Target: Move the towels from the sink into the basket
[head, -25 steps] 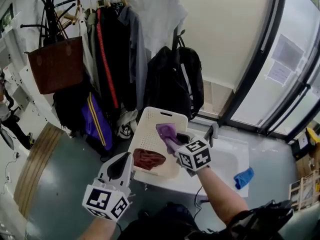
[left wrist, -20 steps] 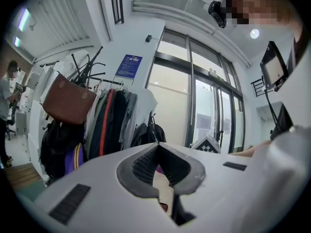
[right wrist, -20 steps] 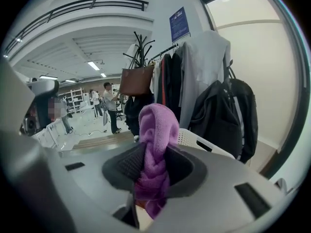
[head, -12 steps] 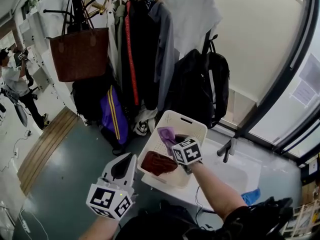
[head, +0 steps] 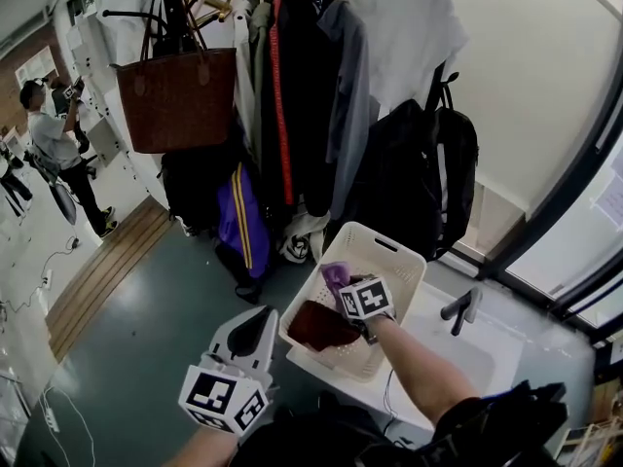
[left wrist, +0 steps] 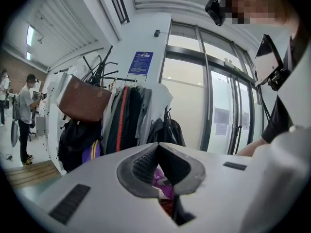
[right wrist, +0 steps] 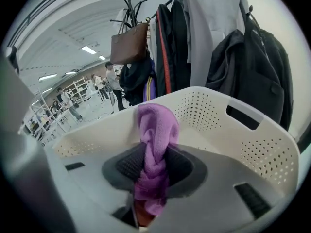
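The white perforated basket (head: 394,253) stands left of the sink (head: 492,353). My right gripper (head: 343,285) hangs over the basket's left part, shut on a purple towel (head: 336,274). In the right gripper view, this purple towel (right wrist: 155,140) is bunched between the pads and rises above them, with the basket wall (right wrist: 252,140) behind it. A dark red towel (head: 319,327) lies inside the basket under the gripper. My left gripper (head: 256,321) floats low, in front of the basket's left side, jaws together and nothing between them. Through its frame, the left gripper view shows a bit of the purple towel (left wrist: 163,181).
A coat rack with hanging clothes (head: 292,86), a brown bag (head: 180,95) and a black backpack (head: 433,178) stands right behind the basket. The faucet (head: 459,309) sits at the sink's far edge. People (head: 54,134) stand at the far left. Glass doors run along the right.
The head view has swung left, so the blue towel beside the sink is out of sight. My right gripper kept the purple towel and drifted toward the basket's left side.
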Demonstrator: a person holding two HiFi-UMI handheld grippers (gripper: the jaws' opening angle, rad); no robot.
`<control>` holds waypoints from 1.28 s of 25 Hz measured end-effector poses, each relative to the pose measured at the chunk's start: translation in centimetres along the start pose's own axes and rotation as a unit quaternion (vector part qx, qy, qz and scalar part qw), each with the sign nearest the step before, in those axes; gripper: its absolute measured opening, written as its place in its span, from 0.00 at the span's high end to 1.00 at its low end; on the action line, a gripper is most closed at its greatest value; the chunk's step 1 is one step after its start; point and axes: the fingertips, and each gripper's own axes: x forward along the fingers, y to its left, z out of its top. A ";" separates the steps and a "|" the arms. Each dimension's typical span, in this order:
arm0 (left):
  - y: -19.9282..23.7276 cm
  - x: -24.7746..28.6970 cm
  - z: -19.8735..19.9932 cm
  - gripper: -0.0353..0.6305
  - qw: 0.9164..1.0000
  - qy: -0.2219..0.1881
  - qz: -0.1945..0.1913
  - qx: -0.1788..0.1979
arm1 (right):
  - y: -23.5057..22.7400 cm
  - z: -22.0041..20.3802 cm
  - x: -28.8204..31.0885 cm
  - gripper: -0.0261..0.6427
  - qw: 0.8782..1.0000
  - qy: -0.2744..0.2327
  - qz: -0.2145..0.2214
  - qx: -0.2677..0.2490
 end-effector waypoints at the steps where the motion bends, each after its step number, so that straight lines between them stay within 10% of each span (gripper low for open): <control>1: 0.1 0.0 -0.1 0.94 1.000 0.001 0.001 0.000 | -0.1 -0.4 0.5 0.78 1.000 0.008 0.001 -0.001; 32: 2.1 -1.5 -0.4 0.94 1.000 0.014 0.022 0.005 | 0.7 -5.8 5.7 0.63 0.993 0.118 0.023 -0.015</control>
